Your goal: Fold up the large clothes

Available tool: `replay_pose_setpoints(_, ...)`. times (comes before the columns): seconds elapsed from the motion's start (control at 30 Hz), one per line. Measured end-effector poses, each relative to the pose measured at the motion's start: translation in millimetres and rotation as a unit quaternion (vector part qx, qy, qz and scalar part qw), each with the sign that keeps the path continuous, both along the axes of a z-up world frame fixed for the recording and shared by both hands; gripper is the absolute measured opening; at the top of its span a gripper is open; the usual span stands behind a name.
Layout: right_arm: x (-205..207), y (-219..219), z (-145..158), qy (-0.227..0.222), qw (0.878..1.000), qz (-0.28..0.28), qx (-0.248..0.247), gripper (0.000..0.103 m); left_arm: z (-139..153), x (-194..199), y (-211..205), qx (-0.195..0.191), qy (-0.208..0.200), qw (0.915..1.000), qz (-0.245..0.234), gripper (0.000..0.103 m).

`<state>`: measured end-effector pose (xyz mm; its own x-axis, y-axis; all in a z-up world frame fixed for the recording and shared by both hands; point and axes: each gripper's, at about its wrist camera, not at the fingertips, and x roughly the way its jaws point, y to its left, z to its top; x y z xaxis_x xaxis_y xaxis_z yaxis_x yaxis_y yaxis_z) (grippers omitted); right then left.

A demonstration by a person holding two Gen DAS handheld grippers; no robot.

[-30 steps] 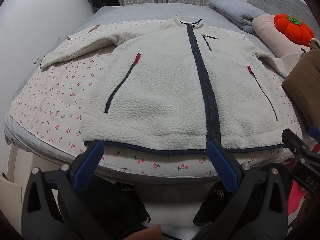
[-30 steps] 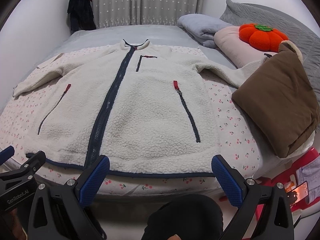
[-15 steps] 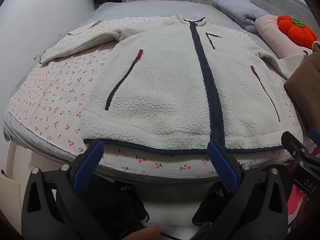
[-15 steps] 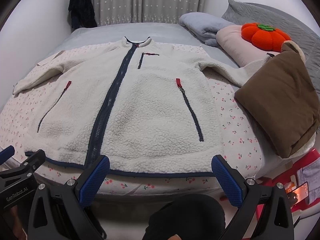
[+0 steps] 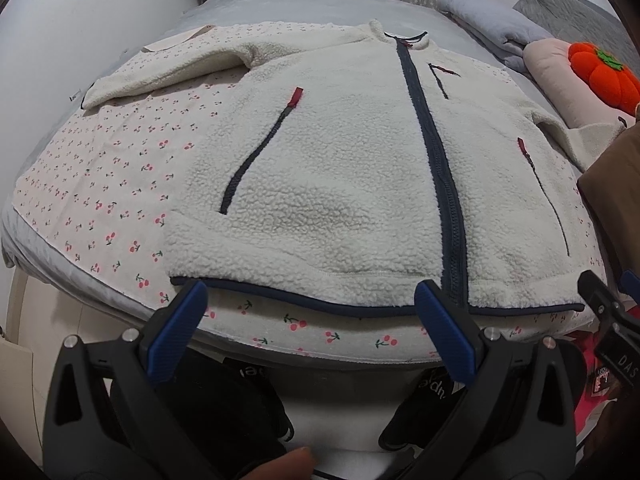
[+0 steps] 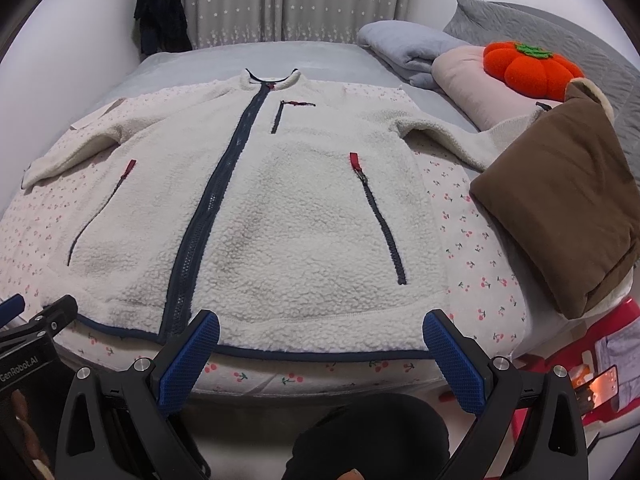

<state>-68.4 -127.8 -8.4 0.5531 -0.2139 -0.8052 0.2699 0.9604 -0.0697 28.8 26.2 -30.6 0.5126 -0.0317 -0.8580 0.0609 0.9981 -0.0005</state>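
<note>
Hovering both grippers, left gripper (image 5: 306, 320) and right gripper (image 6: 320, 350), jaws spread and empty, over the fleece jacket (image 6: 280, 208)'s hem, spread flat on the bed (image 6: 248, 54) for folding.

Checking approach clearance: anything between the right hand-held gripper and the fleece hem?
Nothing in the way. In the right wrist view, only a bare strip of cherry-print sheet separates the open right hand-held gripper from the fleece hem.
</note>
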Motion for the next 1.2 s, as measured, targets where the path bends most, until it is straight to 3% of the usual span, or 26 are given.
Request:
replay_pose_setpoints(0.37,4,-27,-3,-0.008,1.0,-0.024,0.003,0.103,-4,15,18,-0.006,0.008,0.9999,0.014,0.103)
replay_pose_setpoints(0.5,8,-43,-7,-0.012,1.0,0.0,0.01,0.103,-6,33,42,-0.077,0.024,0.9961,-0.034,0.103)
replay_pose_setpoints(0.63,12,-79,-20,-0.001,0.997,0.008,0.074,0.103,-10,60,85,-0.137,0.035,0.9894,-0.033,0.103)
replay_pose_setpoints(0.87,13,-136,-52,0.034,0.986,0.013,0.165,0.103,-53,106,155,-0.205,0.12,0.9712,0.008,0.103)
replay_pose_setpoints(0.97,10,-165,-68,0.03,0.971,0.0,0.238,0.103,-76,113,172,-0.251,0.152,0.9557,0.023,0.102)
replay_pose_setpoints(1.07,8,-191,-89,0.017,0.945,-0.023,0.325,0.103,-86,109,176,-0.295,0.148,0.9438,0.016,0.101)
replay_pose_setpoints(1.13,6,-202,-105,0.015,0.928,-0.04,0.371,0.103,-88,105,174,-0.325,0.139,0.9354,-0.001,0.096)
replay_pose_setpoints(1.2,3,-207,-110,-0.002,0.917,-0.047,0.396,0.101,-93,102,171,-0.355,0.145,0.9235,-0.014,0.085)
